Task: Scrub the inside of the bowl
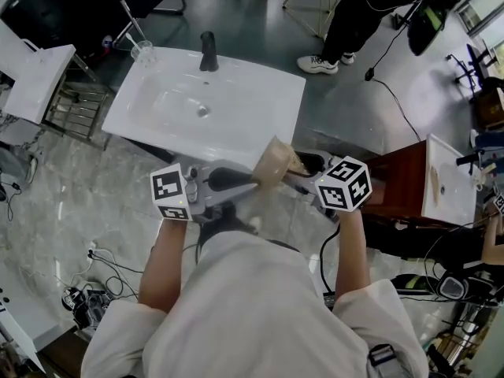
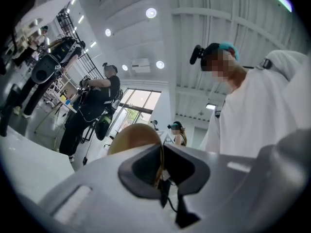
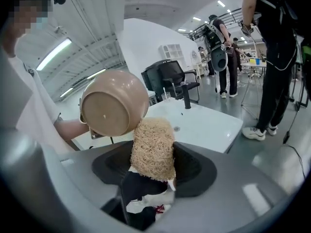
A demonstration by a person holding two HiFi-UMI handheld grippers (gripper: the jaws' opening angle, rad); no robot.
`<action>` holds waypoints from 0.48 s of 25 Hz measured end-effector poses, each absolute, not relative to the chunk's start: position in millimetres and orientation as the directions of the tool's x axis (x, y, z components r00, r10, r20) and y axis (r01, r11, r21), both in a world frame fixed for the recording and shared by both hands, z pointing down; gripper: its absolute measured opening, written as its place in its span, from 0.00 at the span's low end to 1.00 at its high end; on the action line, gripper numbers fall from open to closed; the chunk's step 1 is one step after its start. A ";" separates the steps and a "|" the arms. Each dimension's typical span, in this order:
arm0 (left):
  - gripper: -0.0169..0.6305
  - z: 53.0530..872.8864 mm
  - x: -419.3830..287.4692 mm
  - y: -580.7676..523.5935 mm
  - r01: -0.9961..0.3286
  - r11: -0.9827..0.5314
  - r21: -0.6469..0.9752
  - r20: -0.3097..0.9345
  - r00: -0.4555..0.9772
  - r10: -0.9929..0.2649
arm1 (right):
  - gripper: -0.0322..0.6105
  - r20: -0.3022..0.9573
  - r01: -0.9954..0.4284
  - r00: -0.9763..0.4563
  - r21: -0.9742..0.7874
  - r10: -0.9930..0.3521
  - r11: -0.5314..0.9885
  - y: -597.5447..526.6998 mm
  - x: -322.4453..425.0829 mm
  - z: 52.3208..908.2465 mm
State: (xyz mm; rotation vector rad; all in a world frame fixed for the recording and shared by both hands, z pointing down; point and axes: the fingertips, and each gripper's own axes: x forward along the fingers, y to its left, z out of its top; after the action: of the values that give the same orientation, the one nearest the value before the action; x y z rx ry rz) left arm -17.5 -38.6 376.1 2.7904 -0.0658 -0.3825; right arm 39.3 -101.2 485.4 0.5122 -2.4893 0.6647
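A tan bowl (image 1: 276, 162) hangs tilted in the air in front of the person, below the near edge of the sink. My left gripper (image 1: 250, 179) reaches it from the left and is shut on its rim. In the left gripper view the bowl (image 2: 132, 138) bulges up just behind the closed jaws of the left gripper (image 2: 163, 165). My right gripper (image 1: 303, 166) comes from the right and is shut on a straw-coloured loofah scrubber (image 3: 153, 148). In the right gripper view the right gripper (image 3: 153, 171) holds the scrubber upright, its top close under the bowl (image 3: 114, 102).
A white sink basin (image 1: 236, 124) with a black faucet (image 1: 208, 51) lies beyond the bowl, a glass (image 1: 143, 52) on its far left corner. A wooden cabinet with a second basin (image 1: 445, 181) stands at the right. A person (image 1: 358, 18) stands behind the sink. Cables lie on the floor (image 1: 94, 262).
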 end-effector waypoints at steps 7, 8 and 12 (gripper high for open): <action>0.05 386.4 -21.4 -59.9 -0.108 -0.937 0.331 -0.213 0.959 -0.185 | 0.45 0.542 -0.319 -0.838 -0.393 -0.063 0.862 -57.5 24.7 483.1; 0.05 390.4 -23.7 -63.2 -0.125 -0.933 0.337 -0.200 0.959 -0.200 | 0.45 0.533 -0.299 -0.845 -0.399 -0.046 0.867 -52.7 21.3 479.9; 0.05 402.2 -33.0 -76.0 -0.174 -0.912 0.371 -0.183 0.949 -0.256 | 0.45 0.478 -0.225 -0.878 -0.436 0.012 0.872 -40.8 10.9 466.2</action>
State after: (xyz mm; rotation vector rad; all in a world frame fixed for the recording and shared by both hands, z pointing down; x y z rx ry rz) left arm -33.0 -76.0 402.2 2.7470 -0.3129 -0.3234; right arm 10.9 -40.8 466.2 0.1557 -2.5649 0.6761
